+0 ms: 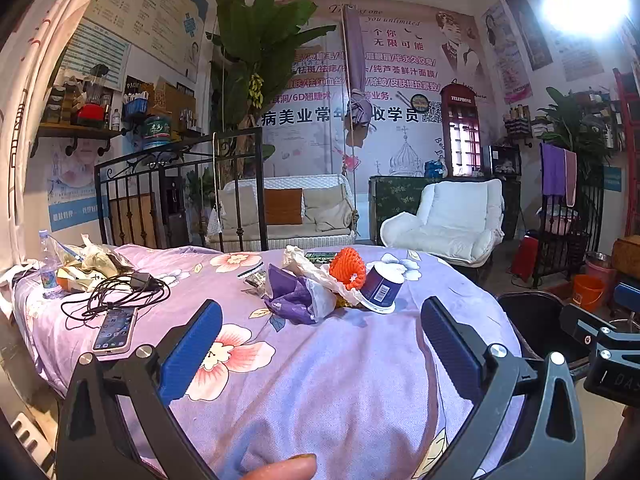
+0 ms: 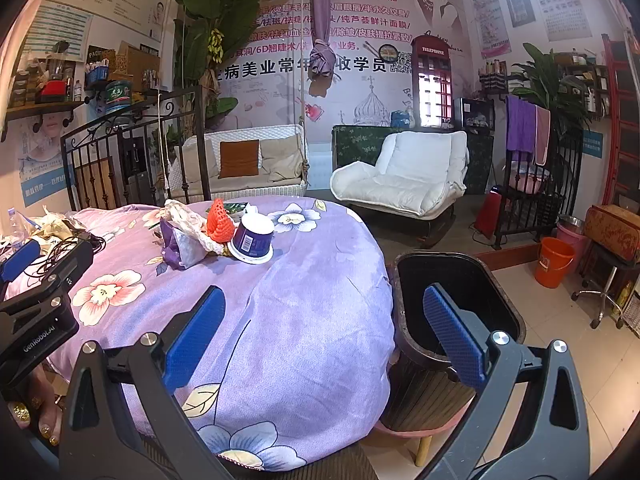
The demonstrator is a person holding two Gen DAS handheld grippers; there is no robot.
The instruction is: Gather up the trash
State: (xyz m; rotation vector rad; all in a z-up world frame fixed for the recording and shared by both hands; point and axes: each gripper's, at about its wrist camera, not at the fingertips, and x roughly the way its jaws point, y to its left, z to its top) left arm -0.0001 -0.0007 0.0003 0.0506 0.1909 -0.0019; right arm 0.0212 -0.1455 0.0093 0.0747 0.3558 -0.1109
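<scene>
Both my tools — left tool (image 1: 322,354), right tool (image 2: 324,340) — gape wide, empty. The trash pile (image 1: 320,284) sits mid-bed: light, crushable; I'd pinch the tipped paper cup (image 1: 382,286) across its wall.

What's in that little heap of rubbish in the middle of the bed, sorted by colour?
Orange: 1, foam fruit net
Navy: 1, tipped paper cup
Purple: 1, crumpled wrapper
White: 1, crumpled paper
Total: 4; smaller scraps behind are too unclear to count.
</scene>
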